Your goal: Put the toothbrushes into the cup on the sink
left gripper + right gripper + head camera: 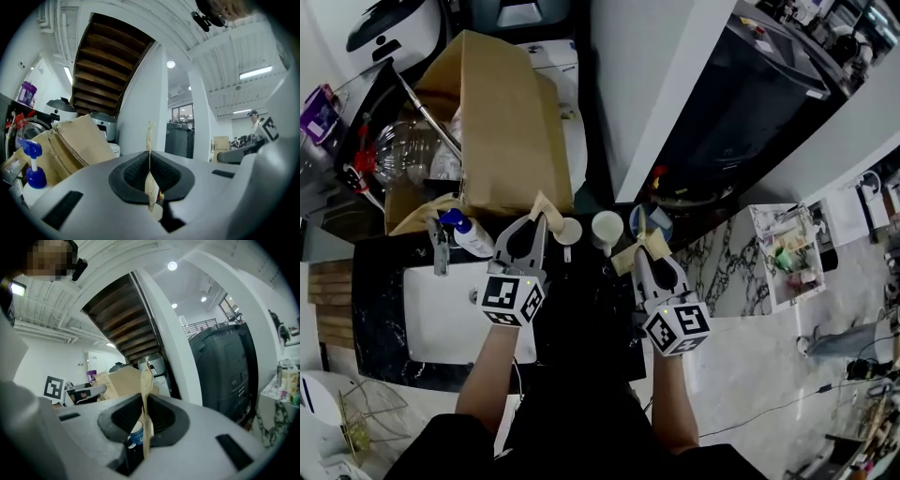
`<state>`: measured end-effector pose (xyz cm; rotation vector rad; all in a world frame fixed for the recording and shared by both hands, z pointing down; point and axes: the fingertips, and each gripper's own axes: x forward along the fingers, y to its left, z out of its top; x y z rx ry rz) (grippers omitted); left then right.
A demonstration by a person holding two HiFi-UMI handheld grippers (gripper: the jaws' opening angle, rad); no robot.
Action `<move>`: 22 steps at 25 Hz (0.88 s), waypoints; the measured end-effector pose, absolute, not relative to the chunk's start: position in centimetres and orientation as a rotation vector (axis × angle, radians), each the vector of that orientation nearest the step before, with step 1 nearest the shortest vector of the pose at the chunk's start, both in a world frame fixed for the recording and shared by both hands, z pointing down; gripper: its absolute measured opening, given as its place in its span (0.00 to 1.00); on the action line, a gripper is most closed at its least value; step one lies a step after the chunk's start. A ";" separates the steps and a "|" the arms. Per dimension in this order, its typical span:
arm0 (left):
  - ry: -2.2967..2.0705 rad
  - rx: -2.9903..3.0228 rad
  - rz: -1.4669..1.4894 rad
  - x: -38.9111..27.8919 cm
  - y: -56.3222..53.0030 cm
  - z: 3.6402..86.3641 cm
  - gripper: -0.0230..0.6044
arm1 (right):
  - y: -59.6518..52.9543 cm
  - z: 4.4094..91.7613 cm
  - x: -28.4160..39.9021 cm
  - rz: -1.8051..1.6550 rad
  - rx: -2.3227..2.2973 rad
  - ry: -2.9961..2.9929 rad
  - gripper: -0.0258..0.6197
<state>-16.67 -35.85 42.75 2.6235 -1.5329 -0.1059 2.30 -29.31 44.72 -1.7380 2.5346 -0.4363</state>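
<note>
Fingers of the left gripper are squeezed tight on the left toothbrush, a thin tan sliver seen edge-on, poking up past the pads. Same story on the other side: the right gripper is pinched on the right toothbrush, tan and flat too. That's two toothbrushes, one per gripper, both held above the black counter, neither in a cup. From the head view, the left toothbrush's tip sits just beside a cream cup, and right next to that stands the white cup, its mouth showing plain white inside. Two cups, then. A blue-and-white tub sits just past the right toothbrush. Further left, one white sink sunk in the counter, one faucet at its rim, one blue-topped spray bottle beside it. Behind, one open cardboard box, clear plastic containers in it and a metal rod across the opening
</note>
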 end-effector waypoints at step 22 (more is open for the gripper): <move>-1.401 2.472 -0.056 -15.6 -38.2 51.3 0.04 | -28.7 48.5 3.9 -0.537 -1.872 2.545 0.11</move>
